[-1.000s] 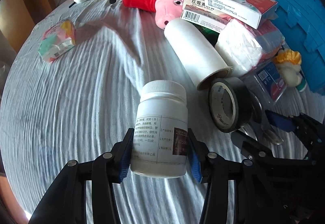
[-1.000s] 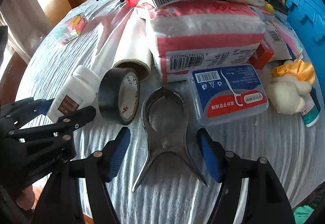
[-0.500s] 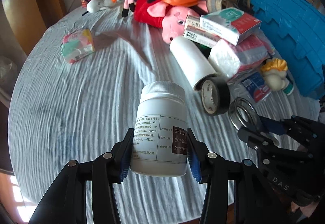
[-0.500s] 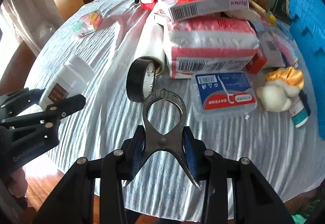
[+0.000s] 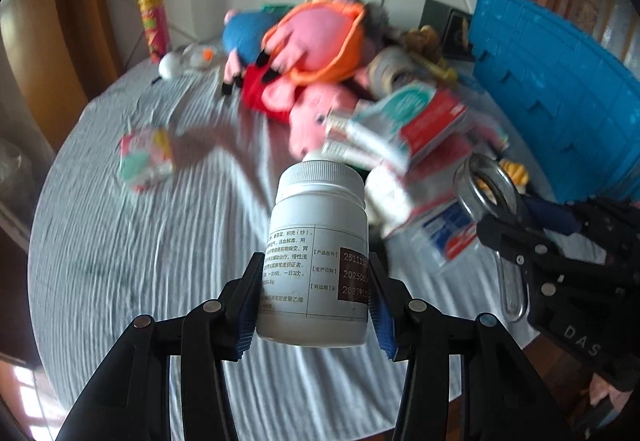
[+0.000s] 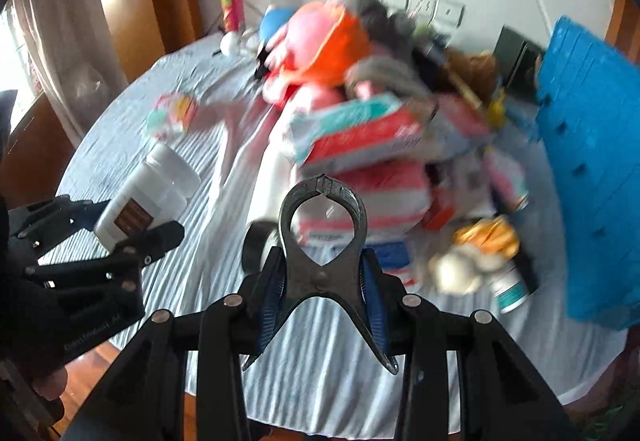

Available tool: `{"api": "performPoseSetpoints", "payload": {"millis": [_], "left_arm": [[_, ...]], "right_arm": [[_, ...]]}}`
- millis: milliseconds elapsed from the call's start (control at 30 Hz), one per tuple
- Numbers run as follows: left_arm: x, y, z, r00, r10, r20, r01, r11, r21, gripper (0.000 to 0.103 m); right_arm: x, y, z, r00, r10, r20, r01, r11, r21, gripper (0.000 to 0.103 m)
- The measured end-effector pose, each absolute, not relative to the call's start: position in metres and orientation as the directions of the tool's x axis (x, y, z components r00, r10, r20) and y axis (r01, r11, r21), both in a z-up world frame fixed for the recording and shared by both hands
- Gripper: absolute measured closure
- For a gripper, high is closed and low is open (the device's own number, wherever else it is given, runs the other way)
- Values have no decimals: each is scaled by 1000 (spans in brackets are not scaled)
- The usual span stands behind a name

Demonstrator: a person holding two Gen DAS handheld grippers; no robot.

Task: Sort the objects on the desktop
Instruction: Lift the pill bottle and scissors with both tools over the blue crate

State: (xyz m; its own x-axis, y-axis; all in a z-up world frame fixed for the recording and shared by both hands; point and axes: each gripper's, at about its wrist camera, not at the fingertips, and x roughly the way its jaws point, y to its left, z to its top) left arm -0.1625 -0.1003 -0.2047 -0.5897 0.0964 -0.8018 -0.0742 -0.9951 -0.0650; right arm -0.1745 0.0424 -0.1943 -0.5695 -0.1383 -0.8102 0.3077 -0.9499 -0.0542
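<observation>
Open cloth: the left half of the round table's grey ribbed cloth [image 5: 120,265] lies bare — only a small pastel tissue pack [image 5: 146,157] sits on it.
Blocked middle: a heap of pink and orange plush toys [image 5: 316,41] and stacked red-and-white boxes [image 5: 404,121].
Right edge: an upright blue plastic crate [image 5: 560,97] — walls off that side.
Far rim: a red snack can [image 5: 154,27] stands upright.

Both wrist cams are looking steeply down over the cluttered table [image 5: 120,261], each riding close behind its own fingers. They're sharing the toy pile [image 6: 320,41], each catching the other gripper at frame edge
</observation>
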Motion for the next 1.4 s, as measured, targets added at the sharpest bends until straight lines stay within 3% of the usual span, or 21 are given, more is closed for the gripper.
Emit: {"api": "performPoseSetpoints", "payload": {"millis": [300,833,1067,1400], "left_arm": [[-186,-53,-149,-680,93,-728,-89,-995,-44,56],[-266,131,-24,-813,70,-578,-82,-997,-4,56],[-312,228,15,-766,208,-609,-280,-960,25,56],[-373,398,15,-572,253,-780,-401,-916,-4,56]], "right_arm": [[-205,93,-121,-663,-163,-731,312,-947,-71,65],[-256,290,27,-798,-188,-573,336,-928,-163,65],[-268,408,58,-811,-28,-584,175,-965,-196,65],[-319,570,14,-639,114,-761,97,-969,-226,65]]}}
